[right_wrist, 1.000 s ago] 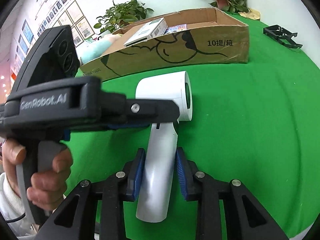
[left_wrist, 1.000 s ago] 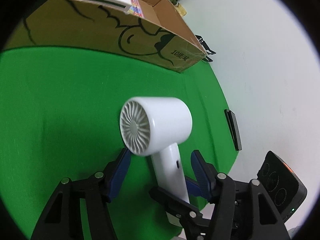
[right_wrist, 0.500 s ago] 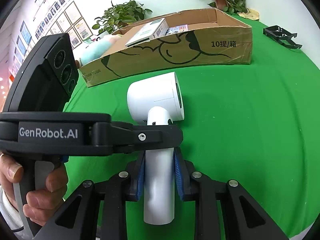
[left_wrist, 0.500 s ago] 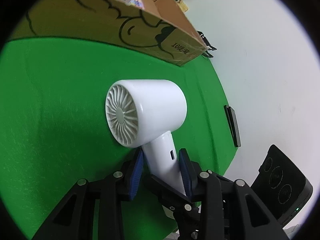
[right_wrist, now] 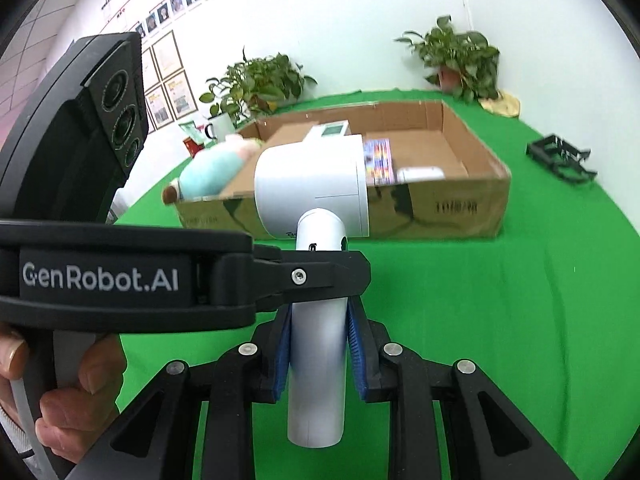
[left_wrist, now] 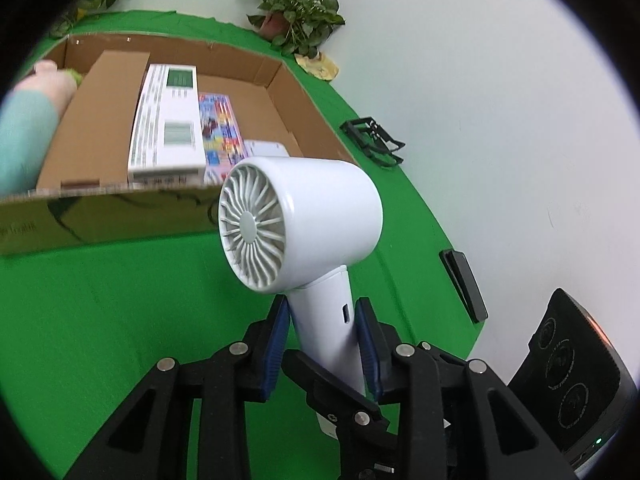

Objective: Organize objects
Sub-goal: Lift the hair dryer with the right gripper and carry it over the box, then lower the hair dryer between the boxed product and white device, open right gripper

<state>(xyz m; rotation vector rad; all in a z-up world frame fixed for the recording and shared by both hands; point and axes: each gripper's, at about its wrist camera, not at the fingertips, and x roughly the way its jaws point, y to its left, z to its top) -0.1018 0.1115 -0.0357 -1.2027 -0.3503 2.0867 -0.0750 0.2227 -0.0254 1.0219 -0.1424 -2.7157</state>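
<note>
A white hair dryer (left_wrist: 304, 220) is held in the air above the green table, its handle clamped by both grippers. My left gripper (left_wrist: 322, 322) is shut on the handle just under the head. My right gripper (right_wrist: 318, 340) is shut on the handle lower down; the dryer (right_wrist: 316, 192) points its head toward the open cardboard box (right_wrist: 472, 204). The box (left_wrist: 100, 216) holds a white carton (left_wrist: 168, 120), a colourful booklet (left_wrist: 218, 128) and a teal plush toy (right_wrist: 212, 172). The left gripper's body crosses the right wrist view.
A black phone (left_wrist: 464, 284) lies at the table's right edge. A black plastic frame (right_wrist: 560, 158) lies right of the box. Potted plants (right_wrist: 456, 56) stand at the back by the wall. The green cloth (right_wrist: 520, 300) in front of the box is bare.
Both grippers have lifted the dryer off the cloth and raised it toward the box; the box interior now shows. One second ago the left gripper was still open around the handle.
</note>
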